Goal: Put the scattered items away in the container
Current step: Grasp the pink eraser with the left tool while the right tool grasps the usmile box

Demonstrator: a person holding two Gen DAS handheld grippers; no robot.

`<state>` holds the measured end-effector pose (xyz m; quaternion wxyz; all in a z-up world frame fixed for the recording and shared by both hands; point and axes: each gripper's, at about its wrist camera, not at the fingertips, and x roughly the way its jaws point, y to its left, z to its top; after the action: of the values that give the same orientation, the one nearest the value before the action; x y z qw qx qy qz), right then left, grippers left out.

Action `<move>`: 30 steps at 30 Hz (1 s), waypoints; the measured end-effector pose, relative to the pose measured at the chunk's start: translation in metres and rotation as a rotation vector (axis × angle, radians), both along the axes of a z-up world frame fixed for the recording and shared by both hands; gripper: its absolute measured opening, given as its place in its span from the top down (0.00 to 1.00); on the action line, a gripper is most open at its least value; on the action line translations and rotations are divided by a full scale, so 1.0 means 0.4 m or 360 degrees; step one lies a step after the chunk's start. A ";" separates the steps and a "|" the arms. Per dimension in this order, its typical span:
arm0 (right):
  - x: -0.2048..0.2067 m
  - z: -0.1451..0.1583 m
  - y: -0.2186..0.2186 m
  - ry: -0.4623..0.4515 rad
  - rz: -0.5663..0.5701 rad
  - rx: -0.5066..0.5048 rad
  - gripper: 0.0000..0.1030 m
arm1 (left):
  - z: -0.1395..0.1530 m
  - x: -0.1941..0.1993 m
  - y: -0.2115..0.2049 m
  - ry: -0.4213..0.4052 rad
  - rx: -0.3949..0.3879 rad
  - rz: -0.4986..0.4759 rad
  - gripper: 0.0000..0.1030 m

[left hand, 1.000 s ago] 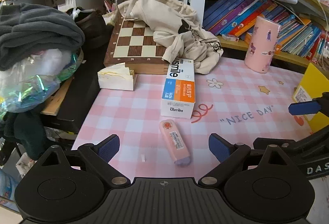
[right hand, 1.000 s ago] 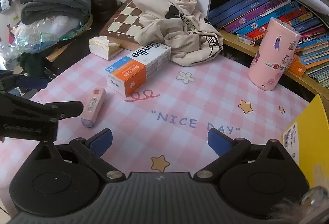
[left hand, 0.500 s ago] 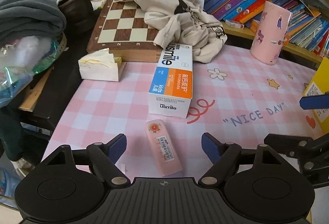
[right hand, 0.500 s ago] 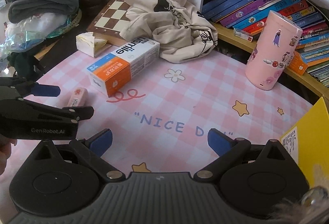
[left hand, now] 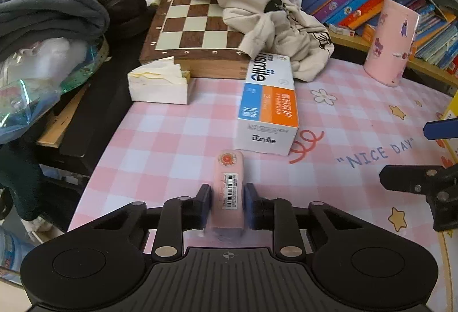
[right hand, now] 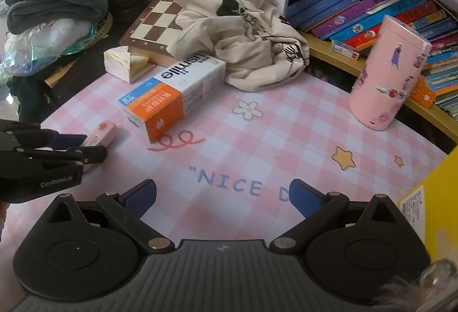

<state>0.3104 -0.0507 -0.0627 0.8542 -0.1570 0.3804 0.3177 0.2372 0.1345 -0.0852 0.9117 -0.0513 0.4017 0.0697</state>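
My left gripper [left hand: 227,197] is shut on a small pink case [left hand: 228,186] with a barcode label, lying on the pink checked mat [left hand: 343,191]. The case [right hand: 100,134] and left gripper [right hand: 77,144] also show at the left of the right wrist view. A white, orange and blue usmile box [left hand: 267,106] lies just beyond the case; it also shows in the right wrist view [right hand: 171,94]. My right gripper [right hand: 223,197] is open and empty above the mat's "NICE DAY" lettering. A yellow container [right hand: 432,203] stands at the right edge.
A chessboard [left hand: 197,28] under a cream garment [left hand: 257,5] lies at the back. A tissue box [left hand: 160,86] sits left of the usmile box. A pink cylinder [right hand: 389,74] stands by the bookshelf [right hand: 372,8]. Piled clothes and bags [left hand: 43,34] fill the left.
My left gripper has moved forward around the pink case and closed on it. The right gripper has drifted slightly left and stays open.
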 end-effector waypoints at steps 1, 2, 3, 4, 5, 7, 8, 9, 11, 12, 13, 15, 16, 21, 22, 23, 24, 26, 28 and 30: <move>0.002 0.000 0.008 0.0008 0.0003 0.0008 0.03 | 0.001 -0.002 0.003 0.0003 0.0000 -0.0004 0.78; 0.004 0.000 0.017 0.0019 0.0007 0.0016 0.03 | 0.002 -0.006 0.008 0.0006 -0.0002 -0.0001 0.78; 0.006 0.001 0.026 0.0029 0.0011 0.0025 0.03 | 0.002 -0.011 0.014 0.0006 -0.0008 0.0009 0.78; 0.008 0.001 0.037 0.0039 0.0016 0.0034 0.03 | 0.003 -0.017 0.020 0.0005 -0.0015 0.0023 0.78; 0.010 0.002 0.046 0.0044 0.0021 0.0041 0.03 | 0.005 -0.025 0.027 -0.0002 -0.0021 0.0040 0.78; 0.015 0.005 0.067 0.0049 0.0029 0.0054 0.03 | 0.006 -0.040 0.039 -0.0009 -0.0034 0.0069 0.78; 0.017 0.006 0.079 0.0052 0.0036 0.0061 0.03 | 0.006 -0.047 0.044 -0.0010 -0.0039 0.0082 0.78; 0.020 0.007 0.091 0.0055 0.0040 0.0067 0.03 | 0.006 -0.054 0.049 -0.0011 -0.0043 0.0095 0.78; 0.028 0.008 0.115 0.0066 0.0045 0.0079 0.03 | 0.007 -0.068 0.058 -0.0013 -0.0055 0.0121 0.78; 0.033 0.009 0.128 0.0074 0.0044 0.0088 0.03 | 0.008 -0.075 0.062 -0.0016 -0.0060 0.0131 0.78; 0.040 0.009 0.141 0.0083 0.0042 0.0097 0.03 | 0.010 -0.082 0.064 -0.0019 -0.0064 0.0138 0.78; 0.057 0.009 0.171 0.0102 0.0025 0.0120 0.03 | 0.012 -0.093 0.067 -0.0027 -0.0071 0.0149 0.78; 0.069 0.008 0.186 0.0118 -0.0001 0.0135 0.03 | 0.013 -0.096 0.067 -0.0028 -0.0074 0.0149 0.78; 0.132 0.004 0.249 0.0203 -0.0136 0.0208 0.03 | 0.009 -0.105 0.068 -0.0014 -0.0071 0.0141 0.78; 0.143 0.002 0.258 0.0215 -0.0158 0.0213 0.03 | 0.008 -0.108 0.068 -0.0013 -0.0072 0.0142 0.78; 0.155 -0.001 0.268 0.0227 -0.0179 0.0219 0.03 | 0.008 -0.110 0.069 -0.0014 -0.0075 0.0145 0.78; 0.166 -0.004 0.276 0.0241 -0.0196 0.0221 0.03 | 0.007 -0.112 0.069 -0.0013 -0.0077 0.0146 0.78; 0.185 -0.013 0.291 0.0274 -0.0226 0.0221 0.03 | 0.006 -0.115 0.070 -0.0011 -0.0081 0.0148 0.78; 0.203 -0.028 0.305 0.0334 -0.0252 0.0213 0.03 | 0.005 -0.116 0.069 -0.0012 -0.0080 0.0147 0.78; 0.214 -0.043 0.312 0.0390 -0.0283 0.0195 0.05 | 0.005 -0.115 0.069 -0.0011 -0.0080 0.0144 0.78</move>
<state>0.3962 0.0742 -0.0800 0.8342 -0.0304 0.4739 0.2803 0.1913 0.1620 -0.0831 0.9073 -0.0926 0.3976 0.1006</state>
